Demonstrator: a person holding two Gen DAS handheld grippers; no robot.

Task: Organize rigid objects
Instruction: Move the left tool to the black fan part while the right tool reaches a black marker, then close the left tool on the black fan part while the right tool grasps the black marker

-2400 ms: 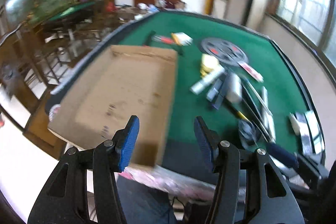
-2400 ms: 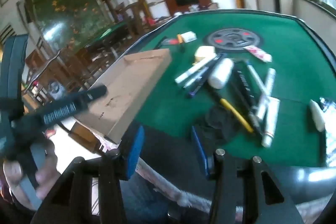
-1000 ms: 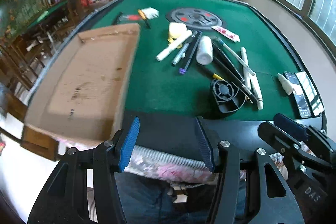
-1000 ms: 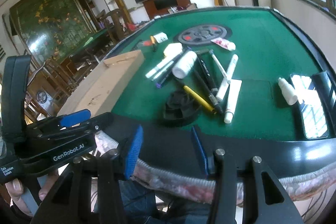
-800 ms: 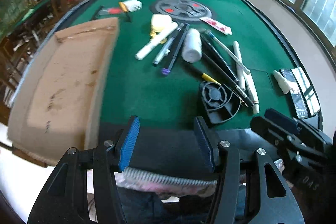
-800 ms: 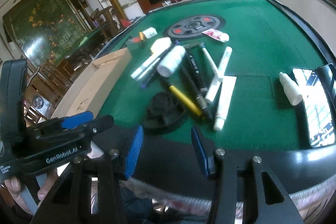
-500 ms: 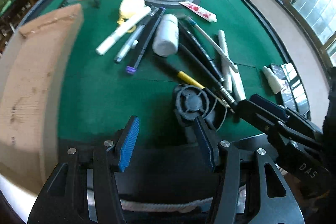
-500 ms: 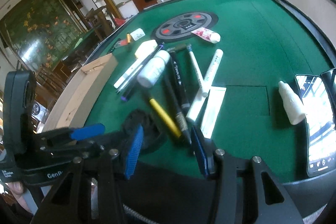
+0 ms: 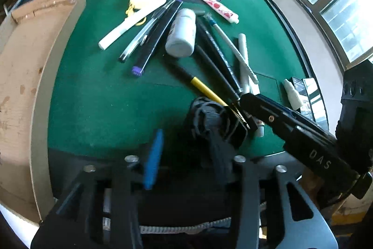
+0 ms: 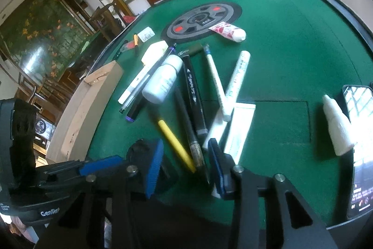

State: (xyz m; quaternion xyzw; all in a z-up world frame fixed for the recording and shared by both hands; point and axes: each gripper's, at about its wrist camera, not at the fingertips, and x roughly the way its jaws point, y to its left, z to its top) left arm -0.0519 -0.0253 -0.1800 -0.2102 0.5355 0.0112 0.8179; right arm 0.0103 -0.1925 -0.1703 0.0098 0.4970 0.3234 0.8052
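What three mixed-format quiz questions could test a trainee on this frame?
1. True or false: the cardboard box already holds pens.
2. Multiple choice: the white pill bottle is A) upright, B) lying on its side, C) in the box.
3. Fill in: the right tongs, open, straddle the yellow pen and a dark ____.

Key: 1 false, nothing shows on the visible box floor; 2 B; 3 brush. The left tongs, also open, hover at the black fan.
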